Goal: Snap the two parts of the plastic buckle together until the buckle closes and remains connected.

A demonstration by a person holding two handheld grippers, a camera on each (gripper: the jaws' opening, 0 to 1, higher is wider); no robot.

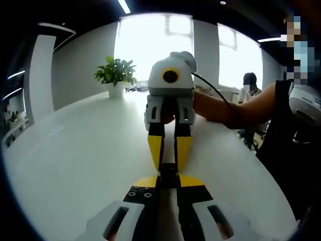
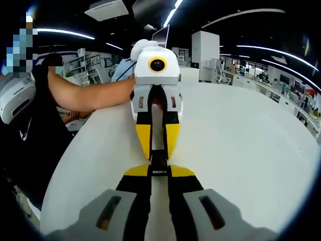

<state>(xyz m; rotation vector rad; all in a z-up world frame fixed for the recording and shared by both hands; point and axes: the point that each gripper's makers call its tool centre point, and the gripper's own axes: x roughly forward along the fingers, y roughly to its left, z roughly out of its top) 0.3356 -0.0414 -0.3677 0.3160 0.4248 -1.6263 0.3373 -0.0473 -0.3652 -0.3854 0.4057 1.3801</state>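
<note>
Rising from the bottom of the left gripper view, the left claw (image 1: 168, 182) has its two black, yellow-tipped jaws drawn nearly together on a small black buckle (image 1: 168, 173) held between the tips. Facing it head-on is the right claw (image 1: 169, 163), whose yellow jaws come down to the same black piece from the far side, so the two claws meet tip to tip over the white counter (image 1: 75, 160). Whether the buckle's two parts are fully latched cannot be told; they show only as one dark shape between the tips.

Seen in the right gripper view, the right claw (image 2: 159, 173) is likewise closed to a narrow gap on the buckle (image 2: 159, 164), with the left claw (image 2: 158, 153) meeting it from the opposite side, its yellow jaws pinching the same dark piece.

Behind the right claw in the left gripper view, a bare forearm (image 1: 235, 108) reaches in from the right. A potted plant (image 1: 116, 75) stands on the far part of the counter, before bright windows, and a seated person (image 1: 248, 88) shows in the distance. Across the right gripper view, another forearm (image 2: 90, 95) comes in from the left, and office desks lie far off beyond the counter (image 2: 241, 145).
</note>
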